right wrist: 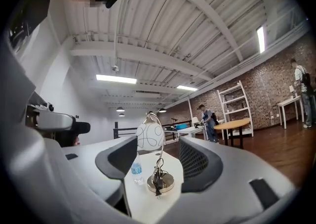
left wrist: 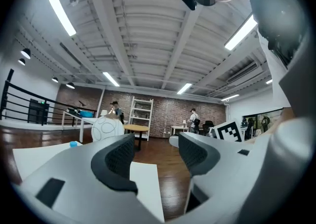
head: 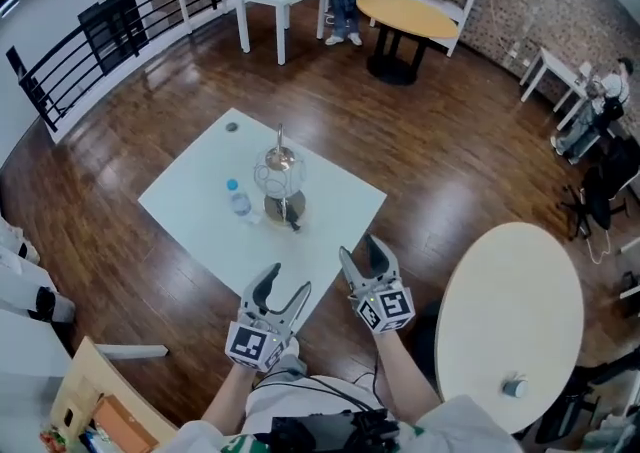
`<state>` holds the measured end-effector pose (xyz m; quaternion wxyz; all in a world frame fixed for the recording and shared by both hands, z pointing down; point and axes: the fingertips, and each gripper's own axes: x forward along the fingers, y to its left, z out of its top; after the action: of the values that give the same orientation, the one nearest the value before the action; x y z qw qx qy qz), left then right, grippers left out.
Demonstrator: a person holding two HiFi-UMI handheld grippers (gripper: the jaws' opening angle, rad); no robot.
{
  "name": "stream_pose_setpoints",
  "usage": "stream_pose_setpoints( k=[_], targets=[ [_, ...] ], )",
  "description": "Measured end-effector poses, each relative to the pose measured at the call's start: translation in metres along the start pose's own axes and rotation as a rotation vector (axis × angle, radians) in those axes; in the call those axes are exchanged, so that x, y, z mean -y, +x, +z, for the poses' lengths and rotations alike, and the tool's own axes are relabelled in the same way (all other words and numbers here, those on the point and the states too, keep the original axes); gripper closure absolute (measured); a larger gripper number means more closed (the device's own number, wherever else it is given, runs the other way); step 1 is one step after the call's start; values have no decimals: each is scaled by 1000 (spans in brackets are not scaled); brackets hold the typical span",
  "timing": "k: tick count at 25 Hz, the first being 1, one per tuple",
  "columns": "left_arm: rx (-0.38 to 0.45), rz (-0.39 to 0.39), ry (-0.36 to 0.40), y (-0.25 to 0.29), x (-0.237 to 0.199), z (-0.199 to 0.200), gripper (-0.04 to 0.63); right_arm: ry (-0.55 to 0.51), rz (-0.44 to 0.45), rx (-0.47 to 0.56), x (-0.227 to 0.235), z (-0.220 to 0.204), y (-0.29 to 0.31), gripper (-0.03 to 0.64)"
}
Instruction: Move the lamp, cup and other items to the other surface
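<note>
My left gripper (head: pixel 288 279) and right gripper (head: pixel 360 247): both released, empty. Lamp (head: pixel 280 176) on white table (head: pixel 190 203) at 12 o'clock, bottle (head: pixel 239 200) at its 9.

No words, brands or numbers can be read anywhere. The bottle (head: pixel 239 203) has a blue label (right wrist: pixel 137 169), perhaps printed, but it is too small to make out. The left cube (head: pixel 250 345) and the right cube (head: pixel 387 308) show black-and-white square patterns only, with no letters or digits.
</note>
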<state>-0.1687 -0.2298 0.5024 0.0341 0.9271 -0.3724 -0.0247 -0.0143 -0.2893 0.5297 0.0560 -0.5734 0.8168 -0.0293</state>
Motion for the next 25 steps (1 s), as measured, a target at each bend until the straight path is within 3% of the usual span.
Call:
stream_pose_setpoints(
  k=[9,12,19,25],
  targets=[
    [25,-34,47,-7,41,36,320,-12,-89,30,2,51,-115,328],
    [29,-63,24,-6,63,54,321,-18,-141,45,8,70,-151,328],
    [42,-203,5,16,116,48,331,-5,-259,82,20,80,-211,330],
    [29,-362,-23,39,189,43,331,-51,-403,112,50,95,-280,330]
  ],
)
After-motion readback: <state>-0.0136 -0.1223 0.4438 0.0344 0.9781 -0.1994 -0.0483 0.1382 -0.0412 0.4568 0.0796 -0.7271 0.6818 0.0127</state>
